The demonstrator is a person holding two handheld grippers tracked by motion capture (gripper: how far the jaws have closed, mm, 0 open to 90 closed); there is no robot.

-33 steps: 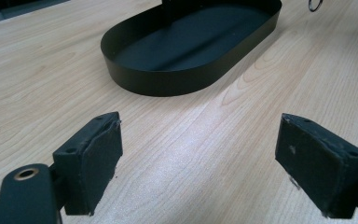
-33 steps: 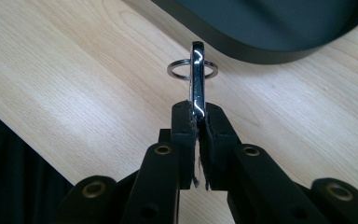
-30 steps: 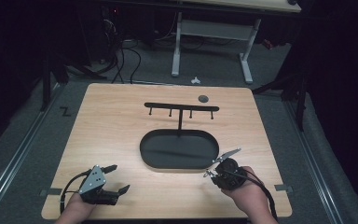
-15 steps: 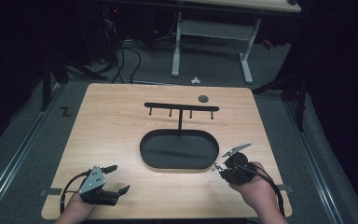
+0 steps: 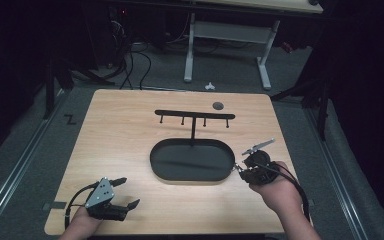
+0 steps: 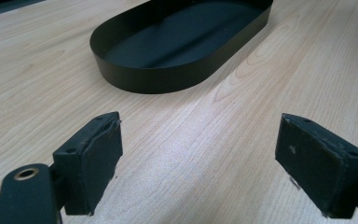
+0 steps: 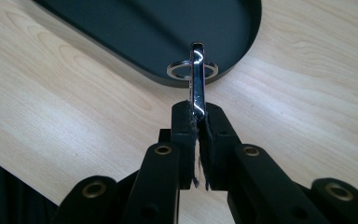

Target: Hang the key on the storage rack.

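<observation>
Right gripper view: a flat shiny metal piece (image 7: pixel 197 79) with a ring (image 7: pixel 192 70) is being clamped edge-on between closed jaws.

The right gripper (image 5: pixel 241 168) is being held at the right end of the black oval tray (image 5: pixel 161 170), the metal piece being kept over the wooden table (image 5: pixel 125 135) just beside the tray's rim. The left gripper (image 5: pixel 124 192) is being held near the table's front left, its pads (image 6: pixel 98 154) being kept wide apart with nothing between them. A black hook rack (image 5: pixel 194 115) is being seen upright behind the tray.
</observation>
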